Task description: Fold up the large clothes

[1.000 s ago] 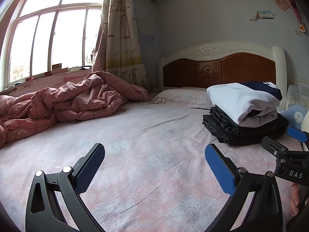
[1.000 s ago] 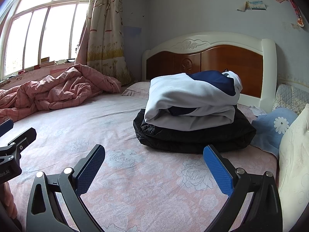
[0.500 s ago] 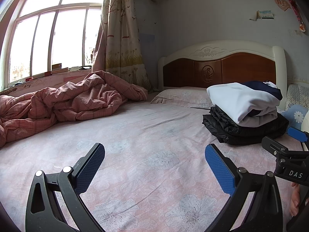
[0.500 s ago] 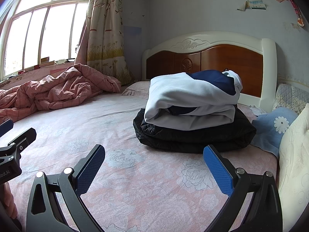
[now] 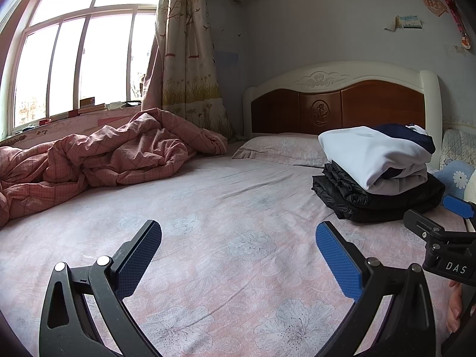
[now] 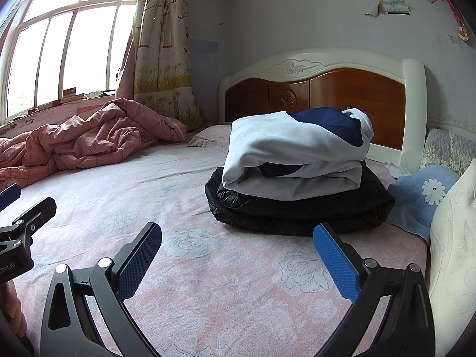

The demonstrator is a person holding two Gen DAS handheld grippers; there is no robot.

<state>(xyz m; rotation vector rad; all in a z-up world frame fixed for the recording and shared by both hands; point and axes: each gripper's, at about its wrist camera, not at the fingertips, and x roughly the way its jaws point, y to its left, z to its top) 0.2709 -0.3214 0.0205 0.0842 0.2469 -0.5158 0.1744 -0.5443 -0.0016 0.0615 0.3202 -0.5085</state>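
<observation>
Both the left gripper and right gripper hover released, fingers spread, near apparently folded clothes.

Folded jacket lies on another jacket, quilt far left.

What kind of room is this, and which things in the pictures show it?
Most likely a bedroom in a home. A bed with a wooden headboard fills the view, a crumpled pink quilt lies near the window, and folded clothes are stacked on the flowered sheet.
</observation>
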